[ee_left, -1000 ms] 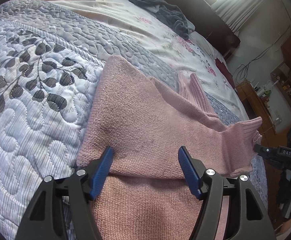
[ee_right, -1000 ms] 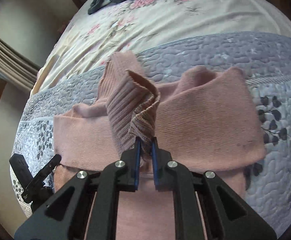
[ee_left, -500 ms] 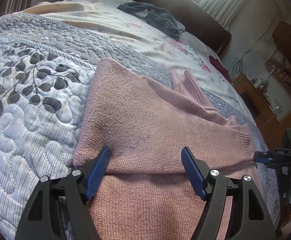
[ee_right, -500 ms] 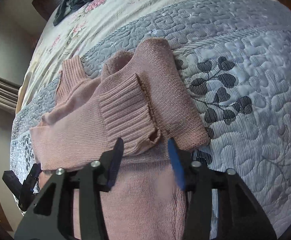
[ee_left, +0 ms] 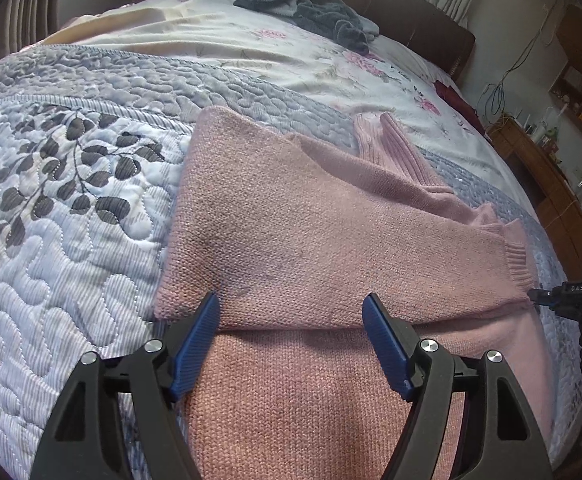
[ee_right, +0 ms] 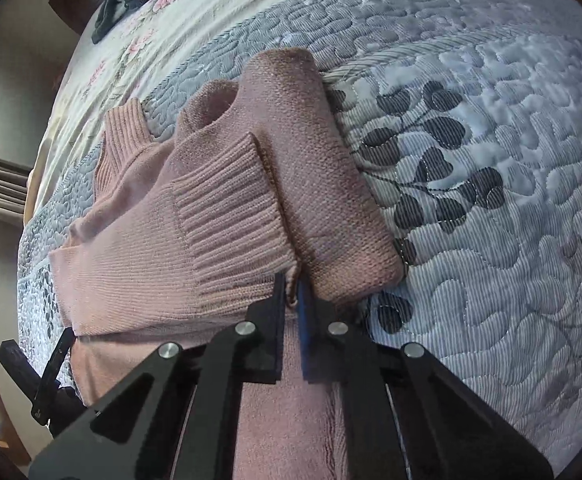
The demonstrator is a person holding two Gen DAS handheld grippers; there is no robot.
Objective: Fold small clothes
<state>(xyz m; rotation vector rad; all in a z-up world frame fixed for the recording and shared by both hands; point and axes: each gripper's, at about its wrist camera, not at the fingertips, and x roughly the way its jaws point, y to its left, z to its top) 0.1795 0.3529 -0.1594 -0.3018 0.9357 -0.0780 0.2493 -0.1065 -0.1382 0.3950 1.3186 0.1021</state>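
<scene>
Pink sweater [ee_left: 331, 232] lies on quilt [ee_left: 71, 220], sleeves crossed over chest, long axis running away from both grippers. Right gripper [ee_right: 291, 300] pinches ribbed cuff [ee_right: 227, 216] corner; left gripper [ee_left: 291, 320] spread wide, empty, above sleeve edge.

one pink sweater [ee_left: 315, 224], two hand-held grippers [ee_left: 291, 312] [ee_right: 293, 292]

The pink sweater [ee_left: 331, 232] runs off the bottom edge in both wrist views, so its lower part can't be seen. The right gripper [ee_right: 291, 292] covers the cuff's corner (pinched or just touching, can't tell). Shelf clutter [ee_left: 547, 128] is too small.
</scene>
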